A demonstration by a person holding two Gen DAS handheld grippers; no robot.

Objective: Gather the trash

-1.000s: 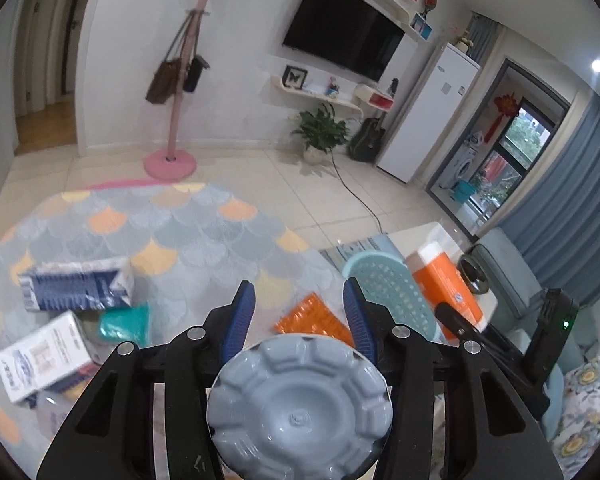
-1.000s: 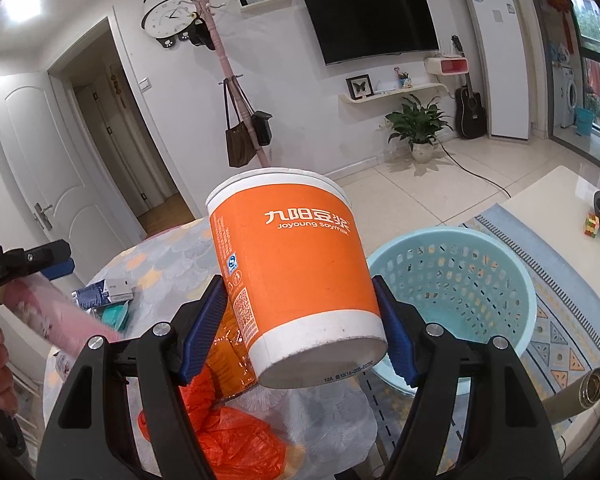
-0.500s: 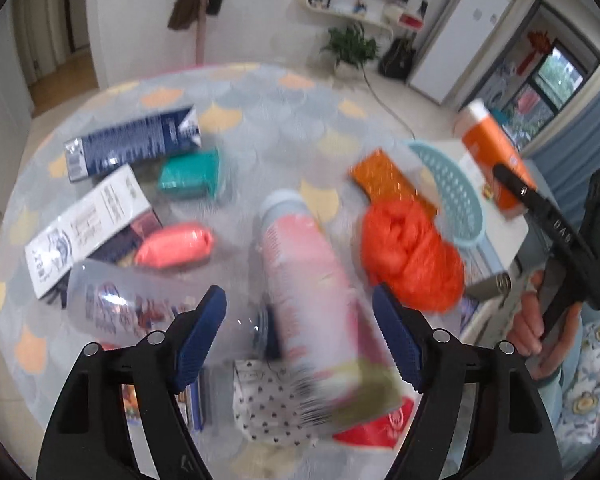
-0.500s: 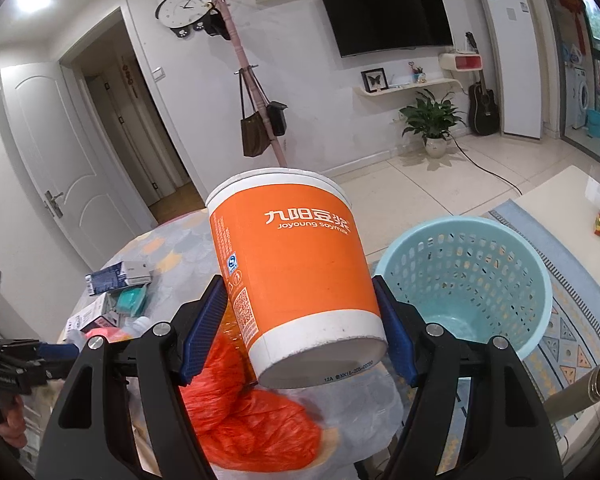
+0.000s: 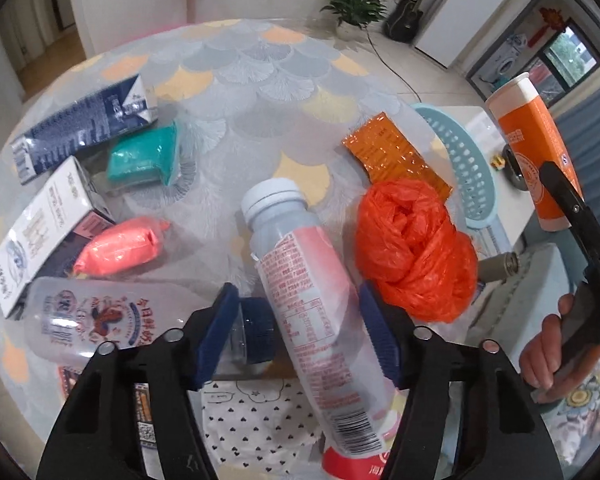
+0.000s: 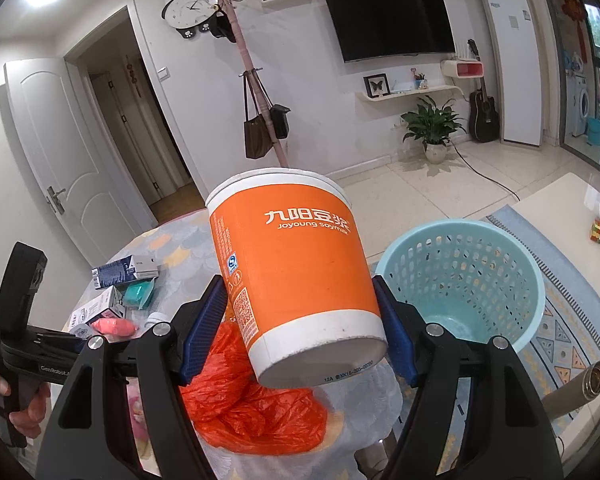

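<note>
My right gripper (image 6: 298,328) is shut on an orange soy-milk cup (image 6: 292,284), held in the air between the table edge and a light blue basket (image 6: 460,280). The cup also shows in the left wrist view (image 5: 536,148). My left gripper (image 5: 300,328) is open above the round table (image 5: 260,72). A pink-labelled bottle (image 5: 304,288) lies on the table between its fingers, cap pointing away. A crumpled orange plastic bag (image 5: 412,244) lies to its right.
On the table lie a clear bottle with a blue cap (image 5: 112,320), a pink pouch (image 5: 120,246), a teal pouch (image 5: 144,156), a white carton (image 5: 40,224), a dark blue carton (image 5: 84,124), an orange wrapper (image 5: 392,152) and a dotted paper (image 5: 256,420). A metal tube (image 6: 572,388) is low right.
My left gripper let go of the pink-labelled bottle, which now lies on the table, and tilted down over it. The right gripper kept the orange cup, shifting slightly.
</note>
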